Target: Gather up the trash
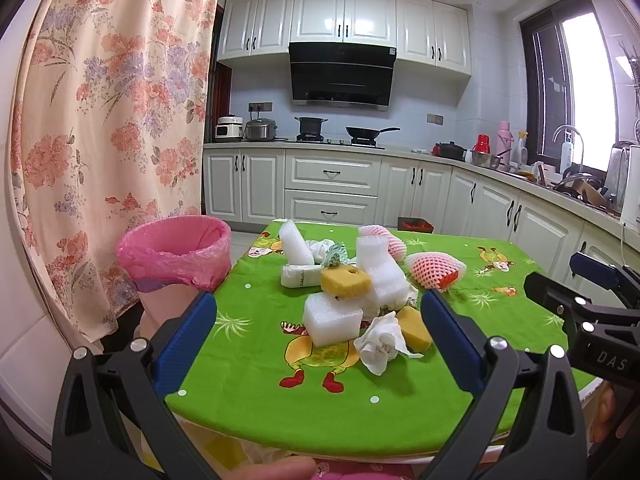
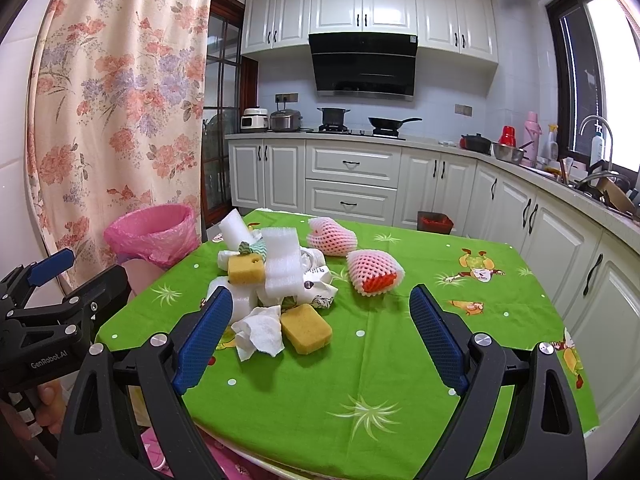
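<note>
Both tools empty, jaws spread wide: left tool [image 1: 318, 332], right tool [image 2: 320, 336]. Trash heap sits on the tabletop [image 2: 400, 380] toward its left edge, dead ahead of the left tool, which looks nearer; pink-lined bin [image 1: 176, 256] stands just off that edge. Nearest pieces: crumpled soft tissue [image 1: 380, 344], squashy yellow sponge [image 2: 306, 330], white foam block [image 1: 332, 320].

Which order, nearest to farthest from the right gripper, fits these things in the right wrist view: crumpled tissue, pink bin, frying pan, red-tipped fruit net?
1. Crumpled tissue: just ahead, by the right gripper's left finger.
2. Fruit net: mid-table, slightly right.
3. Pink bin: beyond the table's far left corner.
4. Frying pan: on the stove, far back.
</note>
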Demonstrator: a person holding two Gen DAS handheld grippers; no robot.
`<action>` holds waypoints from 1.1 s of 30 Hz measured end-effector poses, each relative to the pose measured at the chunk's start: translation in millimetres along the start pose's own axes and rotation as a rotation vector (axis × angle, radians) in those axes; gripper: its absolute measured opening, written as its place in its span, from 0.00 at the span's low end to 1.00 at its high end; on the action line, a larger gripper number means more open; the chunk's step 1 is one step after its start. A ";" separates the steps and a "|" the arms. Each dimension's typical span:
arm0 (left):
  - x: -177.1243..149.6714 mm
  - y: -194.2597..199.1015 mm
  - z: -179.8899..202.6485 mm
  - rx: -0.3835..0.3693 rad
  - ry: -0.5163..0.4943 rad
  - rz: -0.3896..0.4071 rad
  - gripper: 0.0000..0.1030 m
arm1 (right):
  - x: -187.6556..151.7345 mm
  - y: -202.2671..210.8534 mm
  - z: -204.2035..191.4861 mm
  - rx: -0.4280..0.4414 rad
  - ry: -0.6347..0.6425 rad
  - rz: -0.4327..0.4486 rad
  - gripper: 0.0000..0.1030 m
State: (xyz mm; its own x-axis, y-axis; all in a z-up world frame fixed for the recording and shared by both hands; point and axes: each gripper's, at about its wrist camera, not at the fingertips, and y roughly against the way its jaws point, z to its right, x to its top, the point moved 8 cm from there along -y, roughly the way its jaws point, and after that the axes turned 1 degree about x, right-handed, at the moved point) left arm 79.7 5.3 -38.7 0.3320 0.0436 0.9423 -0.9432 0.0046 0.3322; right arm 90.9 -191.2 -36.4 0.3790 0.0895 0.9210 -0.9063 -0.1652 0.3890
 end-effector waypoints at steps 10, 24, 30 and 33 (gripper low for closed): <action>0.5 0.0 -0.5 0.000 0.000 -0.001 0.96 | 0.4 -0.4 -0.1 0.001 -0.001 -0.003 0.82; 0.4 0.9 -0.4 0.004 -0.004 0.000 0.96 | -1.4 -0.9 0.7 -0.002 -0.011 -0.004 0.82; -1.3 1.7 -2.2 0.004 -0.005 0.000 0.96 | -3.9 -3.7 0.5 -0.002 -0.018 -0.004 0.82; -1.2 1.8 -2.3 0.004 -0.006 0.000 0.96 | -3.5 -3.5 0.9 -0.004 -0.017 -0.004 0.82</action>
State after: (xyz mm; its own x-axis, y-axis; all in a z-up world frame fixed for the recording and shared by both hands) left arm 77.6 7.6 -39.2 0.3323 0.0378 0.9424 -0.9431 0.0003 0.3325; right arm 92.9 -191.8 -40.9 0.3855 0.0734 0.9198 -0.9055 -0.1614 0.3924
